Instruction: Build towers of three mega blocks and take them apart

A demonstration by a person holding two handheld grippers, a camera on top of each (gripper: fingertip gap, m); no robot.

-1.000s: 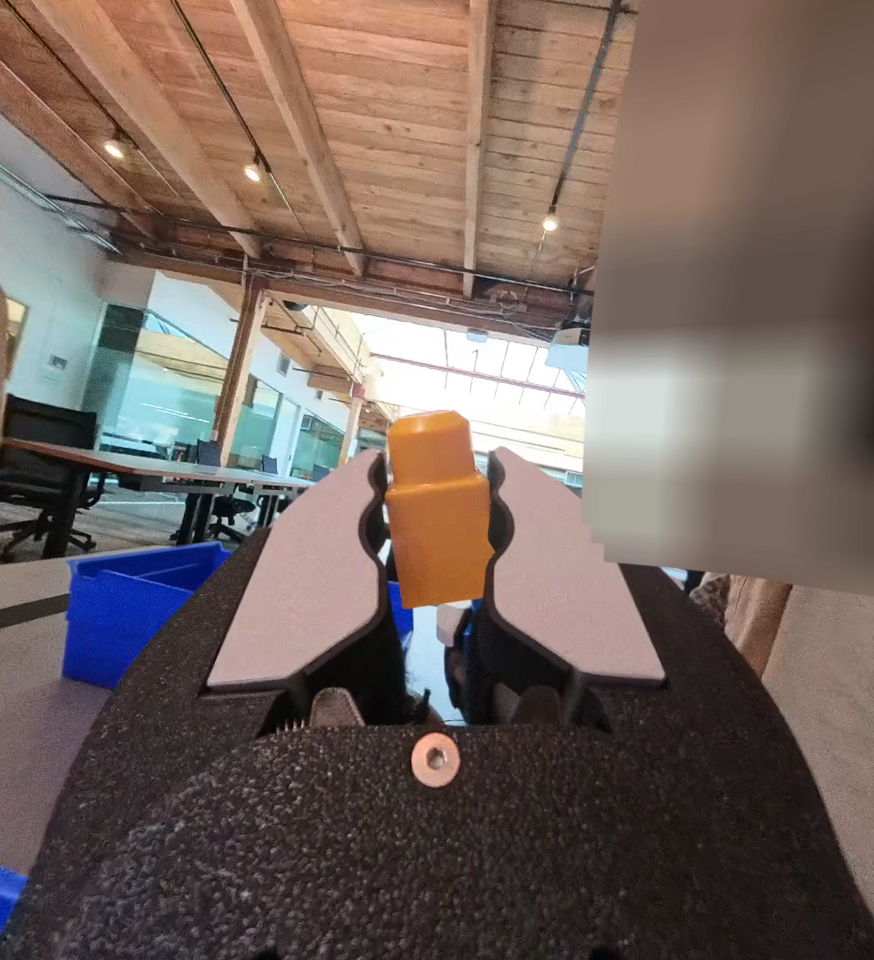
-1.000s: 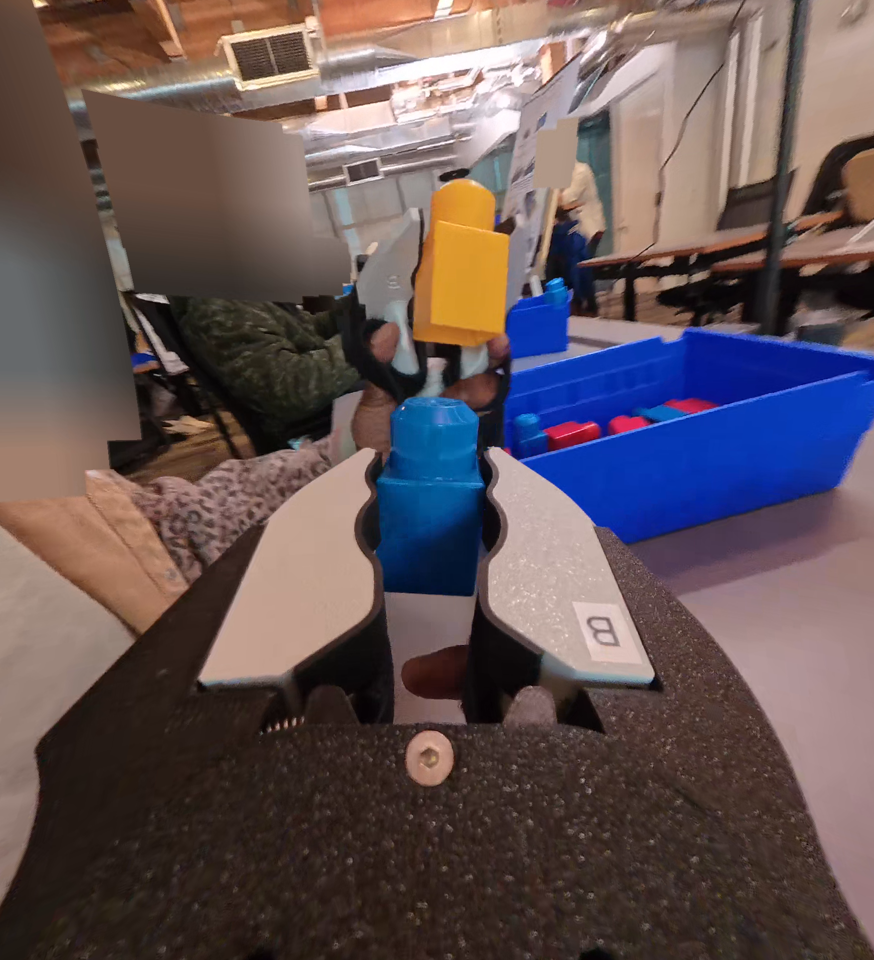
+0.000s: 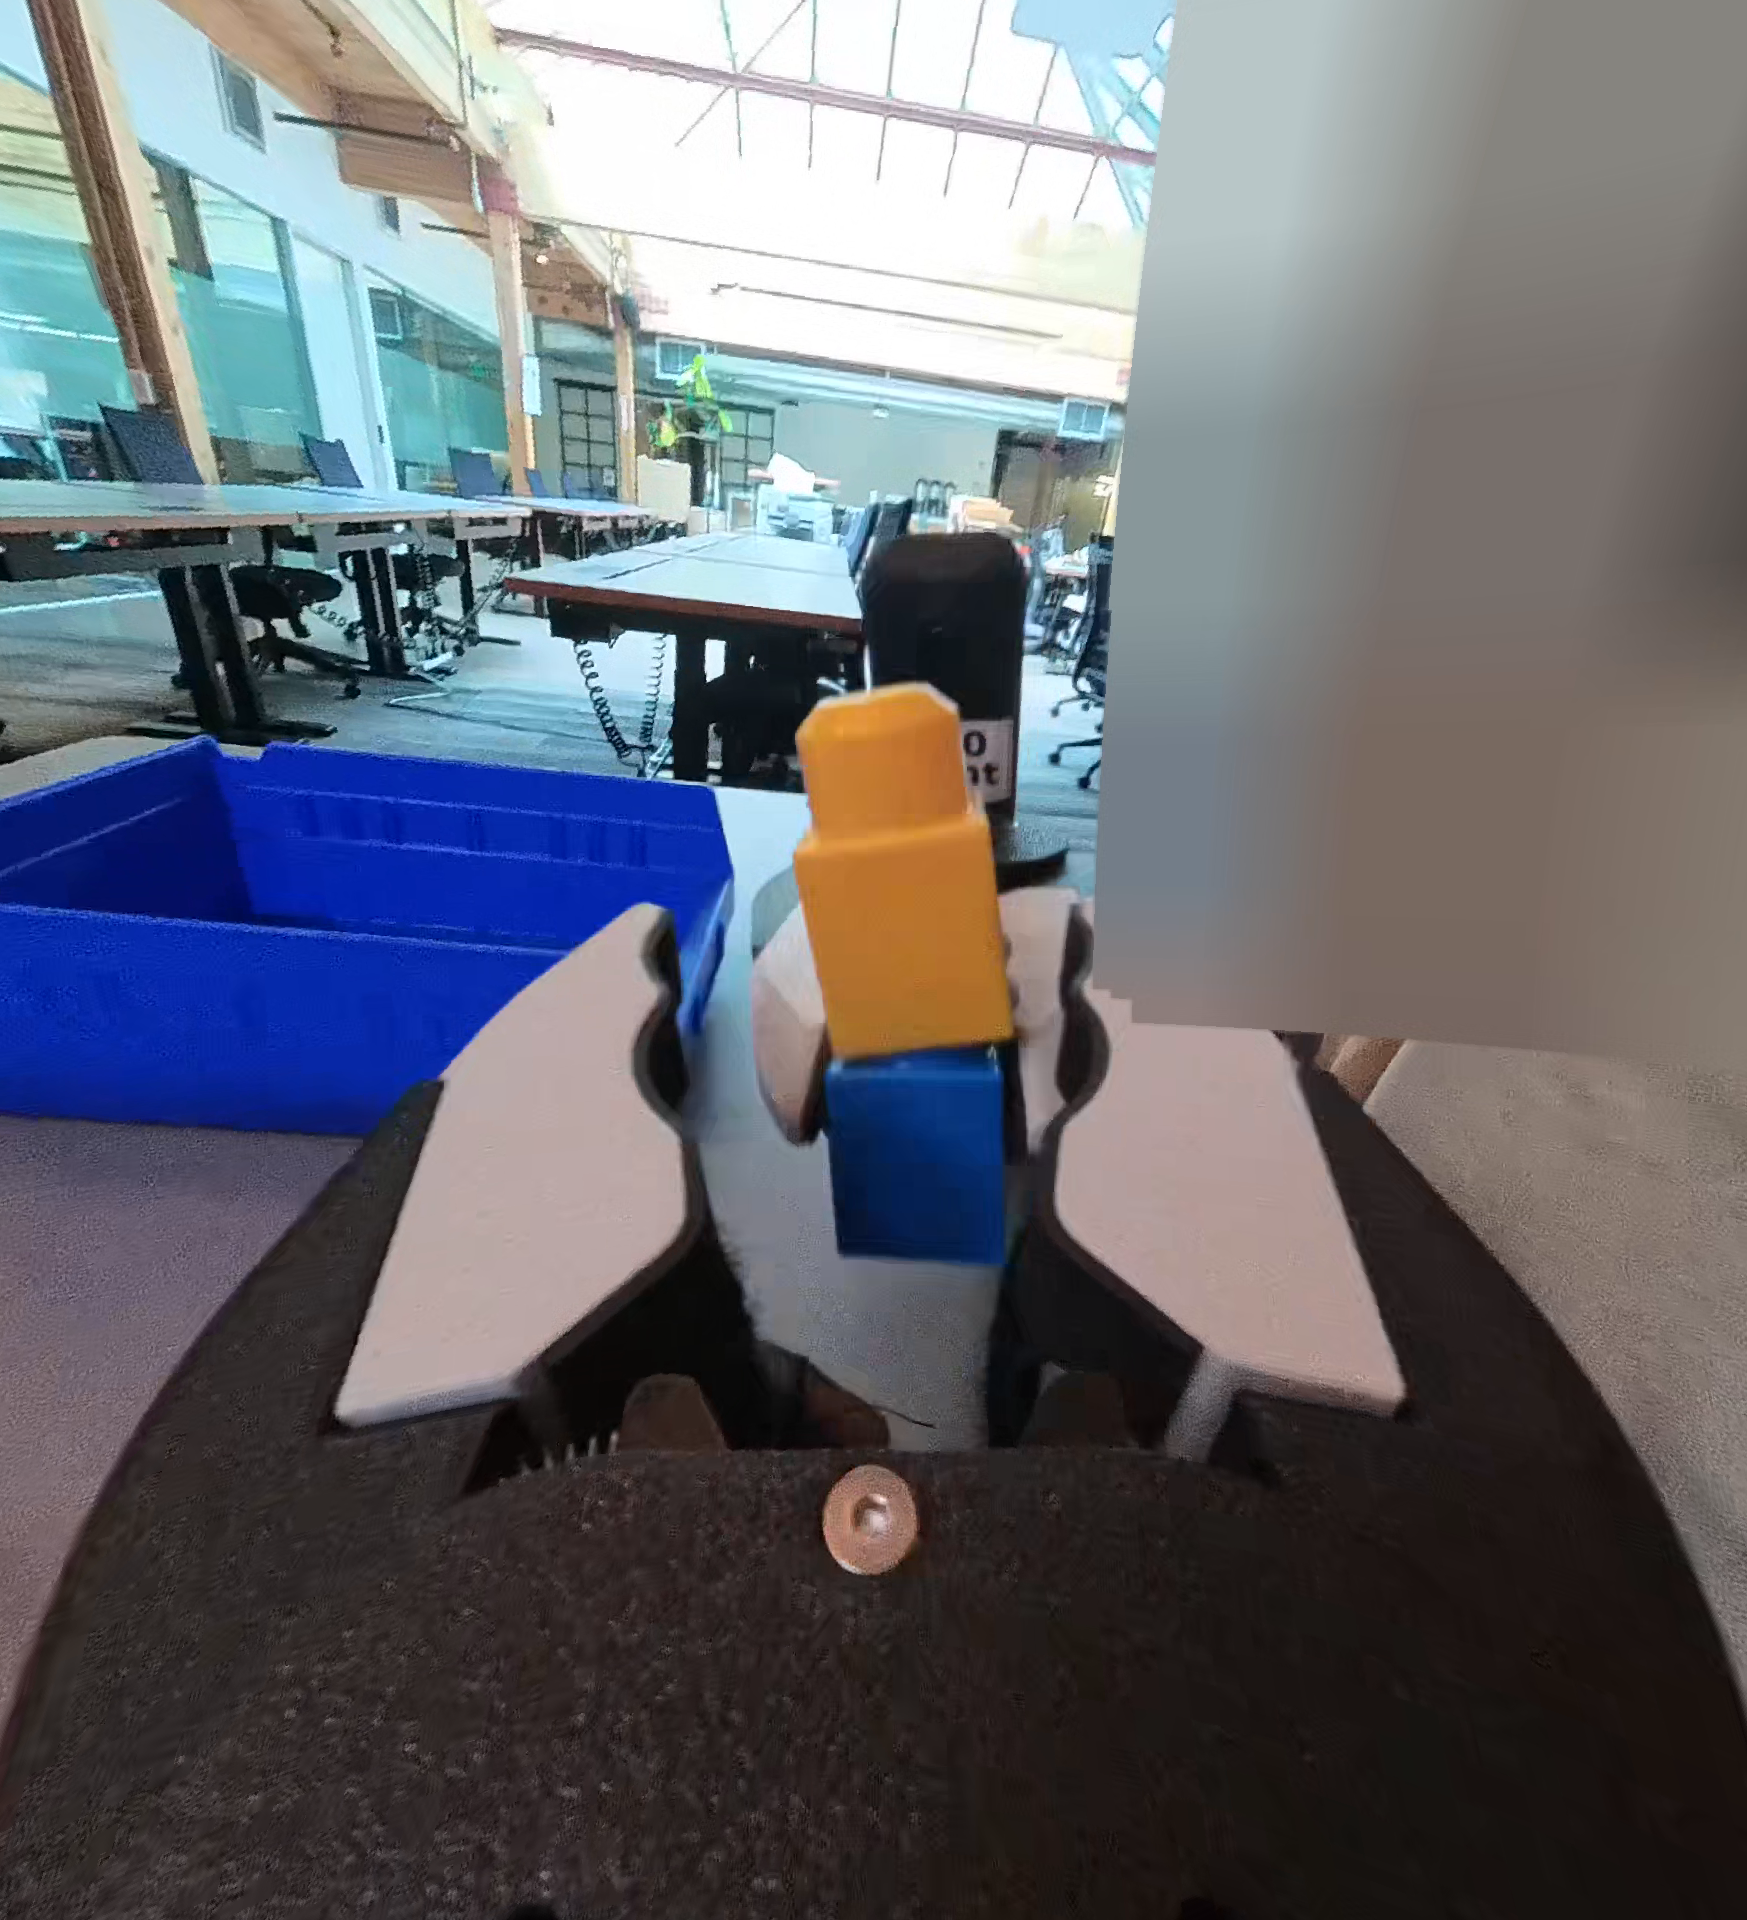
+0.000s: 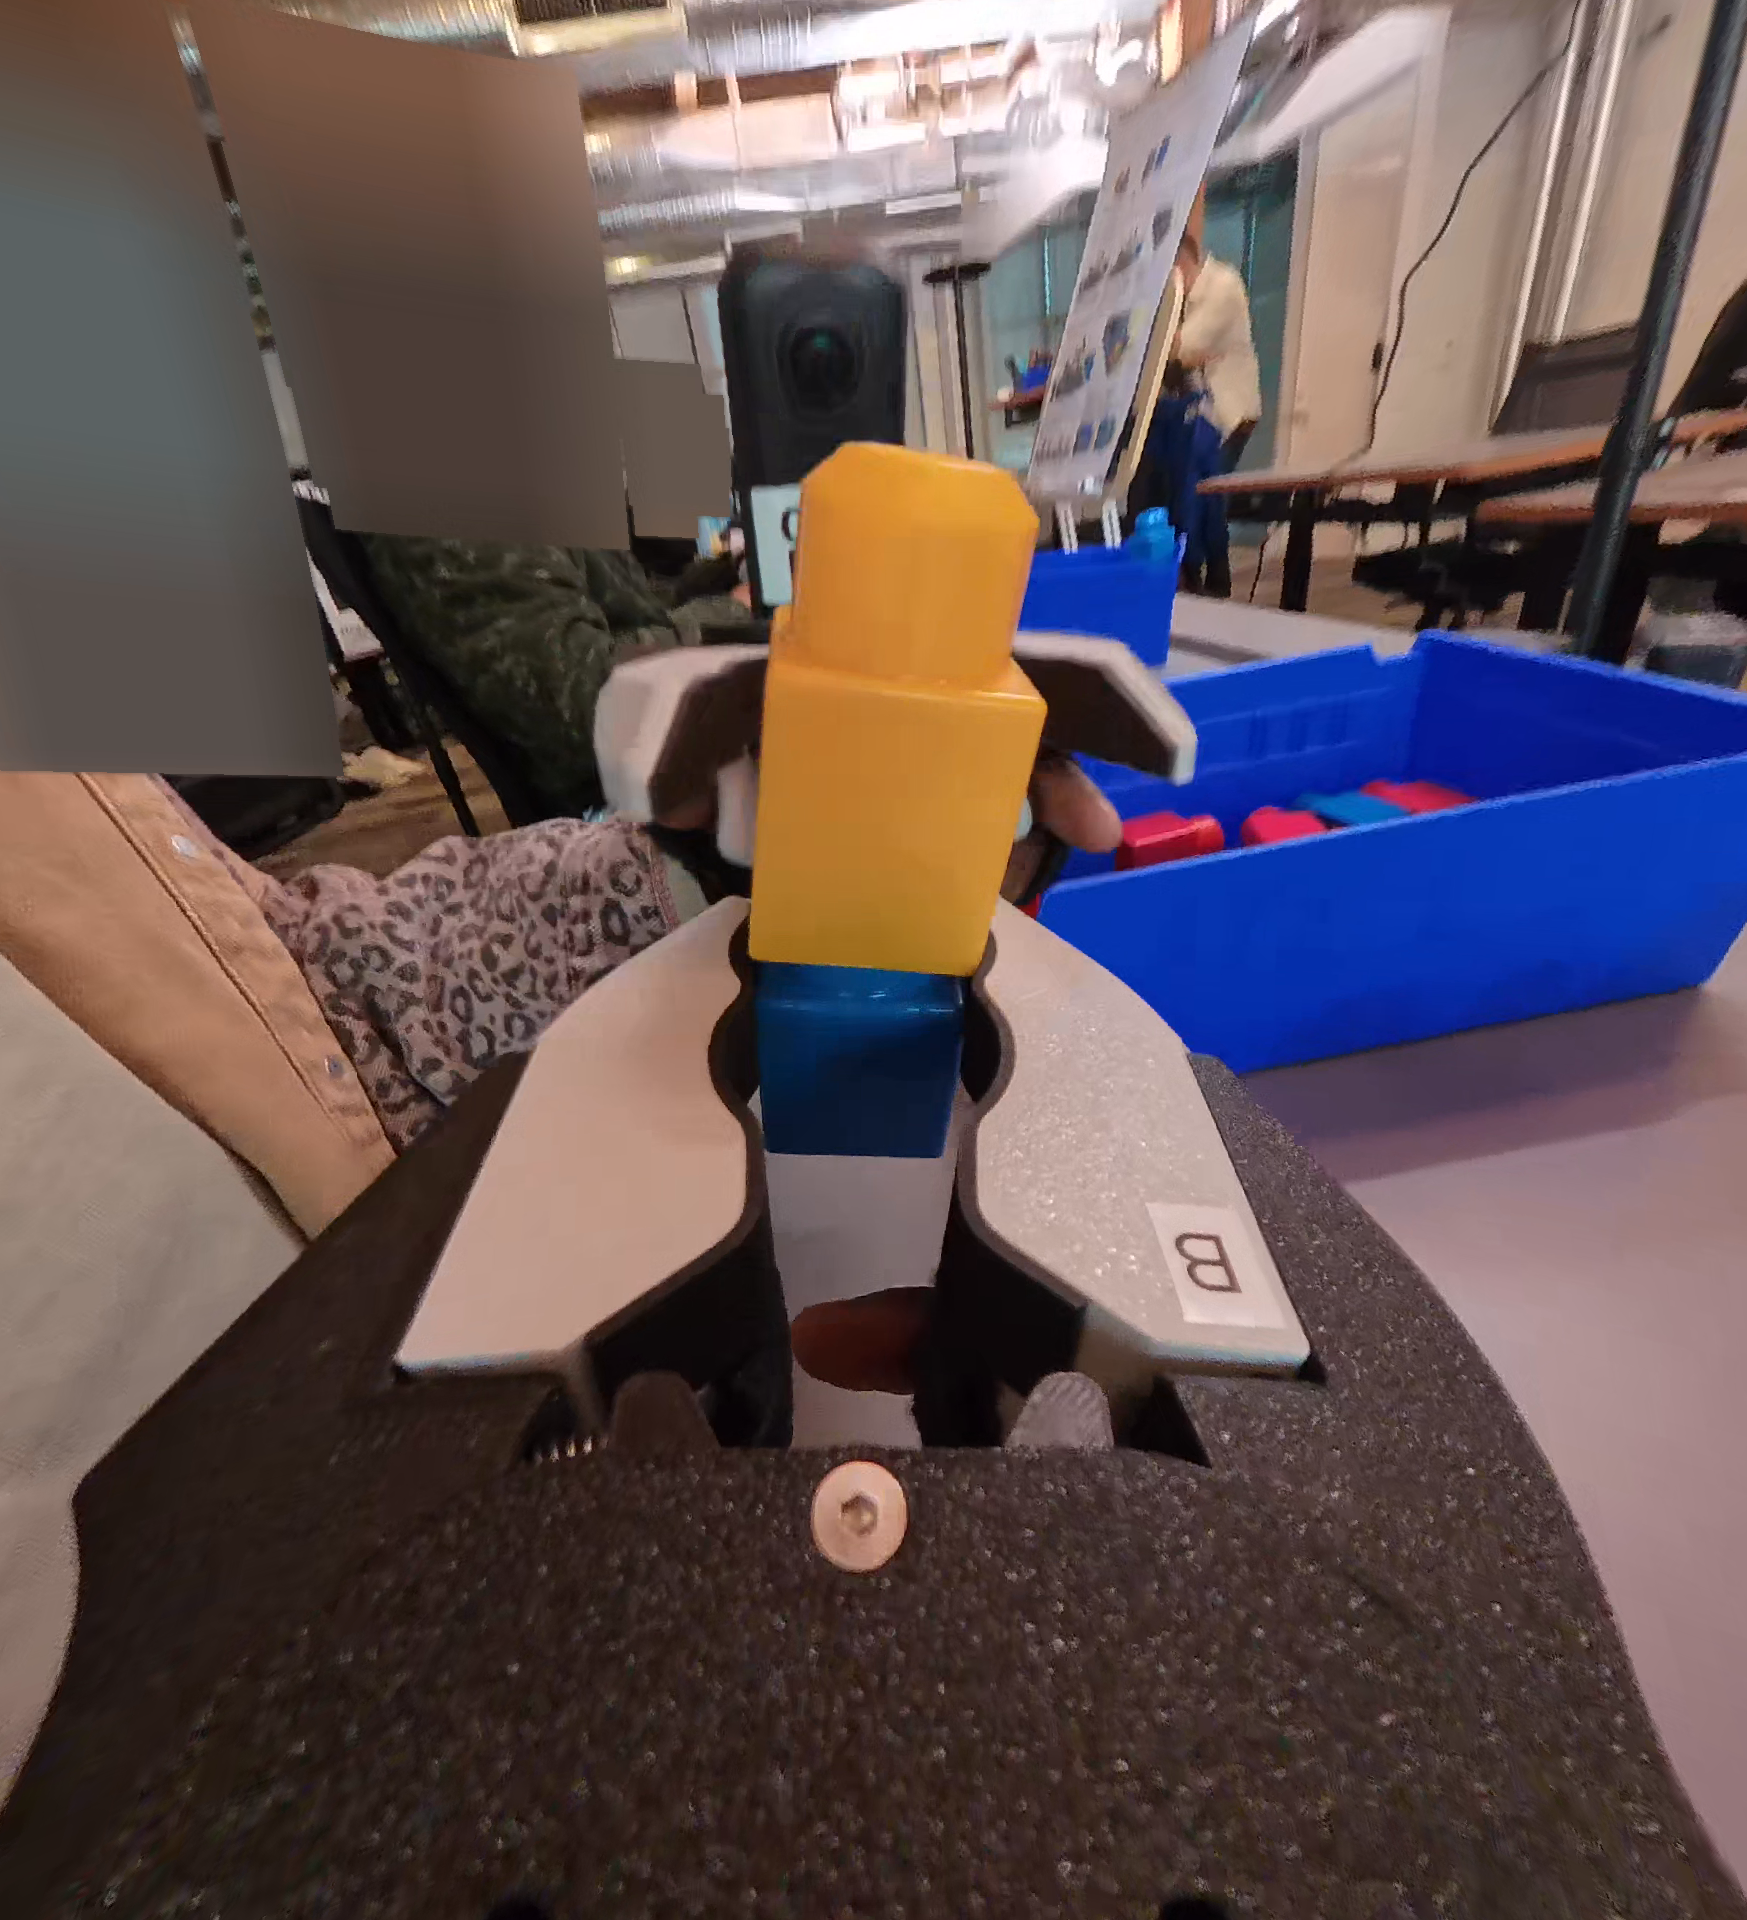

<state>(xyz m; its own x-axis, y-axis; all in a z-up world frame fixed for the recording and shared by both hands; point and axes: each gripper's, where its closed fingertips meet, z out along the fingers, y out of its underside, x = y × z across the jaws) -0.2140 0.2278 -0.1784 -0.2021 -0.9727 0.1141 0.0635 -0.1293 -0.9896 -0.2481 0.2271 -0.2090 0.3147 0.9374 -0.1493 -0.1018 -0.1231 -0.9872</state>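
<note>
Grey table [image 4: 1575, 1195], orange block [image 4: 890, 790] now atop blue block [image 4: 853, 1060], right jaws gripping blue, left jaws released.

White sticker [image 4: 1209, 1265] with print on right gripper's finger; white label [image 3: 985, 769] with print on black camera.

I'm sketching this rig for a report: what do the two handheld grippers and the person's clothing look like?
Both the left gripper and right gripper have rough, speckled black bodies, a silver hex screw, and pale grey fingers with wavy black-edged inner rims. The right one bears a small white sticker. A tan sleeve covers a leopard-print cuff.
</note>
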